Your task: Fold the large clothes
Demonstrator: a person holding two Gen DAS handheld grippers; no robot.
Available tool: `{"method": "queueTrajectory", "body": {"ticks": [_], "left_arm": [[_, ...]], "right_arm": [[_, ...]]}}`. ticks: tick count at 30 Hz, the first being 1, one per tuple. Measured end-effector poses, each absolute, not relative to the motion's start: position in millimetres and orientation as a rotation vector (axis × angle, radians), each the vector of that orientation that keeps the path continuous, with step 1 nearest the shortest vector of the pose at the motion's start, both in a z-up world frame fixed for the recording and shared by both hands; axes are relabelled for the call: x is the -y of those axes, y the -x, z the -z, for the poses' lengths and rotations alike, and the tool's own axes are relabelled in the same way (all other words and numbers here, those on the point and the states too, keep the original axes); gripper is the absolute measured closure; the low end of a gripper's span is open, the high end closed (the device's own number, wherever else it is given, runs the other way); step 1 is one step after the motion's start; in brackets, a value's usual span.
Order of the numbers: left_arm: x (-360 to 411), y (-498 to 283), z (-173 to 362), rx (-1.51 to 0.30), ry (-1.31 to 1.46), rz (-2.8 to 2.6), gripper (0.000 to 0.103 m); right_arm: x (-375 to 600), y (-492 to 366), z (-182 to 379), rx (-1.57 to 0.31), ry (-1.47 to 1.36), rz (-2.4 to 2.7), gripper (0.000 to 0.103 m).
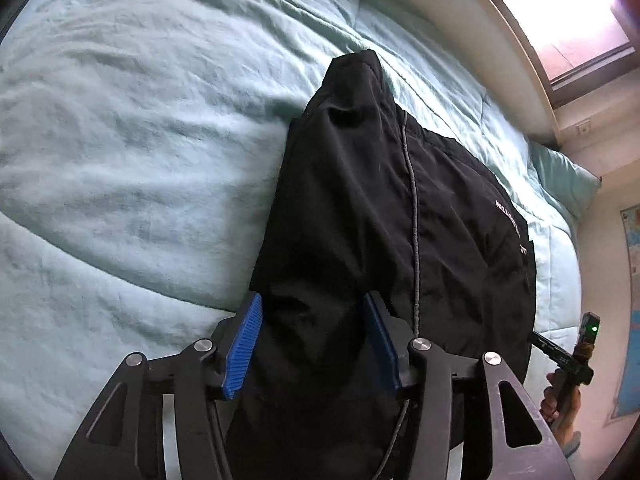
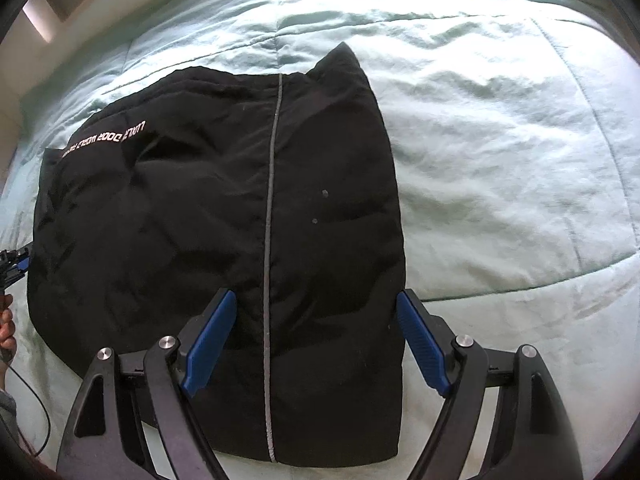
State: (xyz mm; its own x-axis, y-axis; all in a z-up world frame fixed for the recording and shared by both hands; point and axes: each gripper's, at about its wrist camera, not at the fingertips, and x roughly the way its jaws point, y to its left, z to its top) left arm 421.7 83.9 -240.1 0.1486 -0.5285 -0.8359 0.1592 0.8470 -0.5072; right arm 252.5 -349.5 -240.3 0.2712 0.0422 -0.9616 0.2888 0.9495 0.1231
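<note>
A large black garment (image 2: 224,216) with a grey seam line and white lettering lies partly folded on a pale green bedspread (image 2: 500,152). In the left wrist view the garment (image 1: 360,216) fills the middle. My left gripper (image 1: 312,340) is open, its blue pads either side of a raised fold of the black cloth. My right gripper (image 2: 316,340) is open wide just above the garment's near edge, holding nothing. Each gripper also shows at the edge of the other's view: the right gripper (image 1: 576,356) and the left gripper (image 2: 14,264).
The bedspread (image 1: 120,152) spreads around the garment. A window (image 1: 572,16) and wall lie beyond the bed's far side. A pillow (image 1: 560,176) sits at the bed's end. A cable (image 2: 32,412) hangs at the lower left.
</note>
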Motion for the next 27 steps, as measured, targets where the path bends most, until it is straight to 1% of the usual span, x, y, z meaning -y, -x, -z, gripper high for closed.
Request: {"method": "queueTrajectory", "body": {"ticks": [4,6,12,13,15,16,18,22,23,27], "left_arm": [[-91.7,-421.9,223.0,-1.316,0.266,0.474,0.049],[-100.5,-422.5,219.8,-1.317,0.279,0.484,0.049],[-93.3,-430.4,250.7,-1.446,0.378,0.616,0.048],[-90.3,-431.0,253.8,-1.45,0.382,0.63,0.047],[-85.4,-433.8,258.3,-1.455,0.403,0.646,0.039],[-80.4,-436.3,262.5,-1.465,0.42,0.658,0.037],[-70.5,-439.1,271.3,-1.487,0.427,0.677,0.03],[-60.8,-441.5,284.2,-1.497,0.455,0.683,0.026],[-61.3,-442.5,287.0,-1.501,0.475,0.686,0.025],[-63.3,-443.8,296.6,-1.504,0.546,0.703,0.025]], "right_arm": [[358.8,-249.5,239.1,-1.289,-0.326,0.142,0.02],[361.6,-253.6,242.1,-1.289,-0.334,0.127,0.02],[376.3,-262.0,253.2,-1.307,-0.383,0.078,0.019],[376.8,-263.4,253.1,-1.307,-0.375,0.071,0.019],[377.5,-266.6,255.9,-1.314,-0.361,0.054,0.016],[378.4,-267.7,257.7,-1.317,-0.367,0.042,0.015],[383.4,-270.9,264.5,-1.322,-0.413,0.005,0.009],[396.0,-278.4,287.9,-1.335,-0.563,-0.07,0.003],[397.4,-280.3,292.5,-1.337,-0.592,-0.085,0.0],[398.5,-288.2,314.3,-1.34,-0.714,-0.151,0.0]]}}
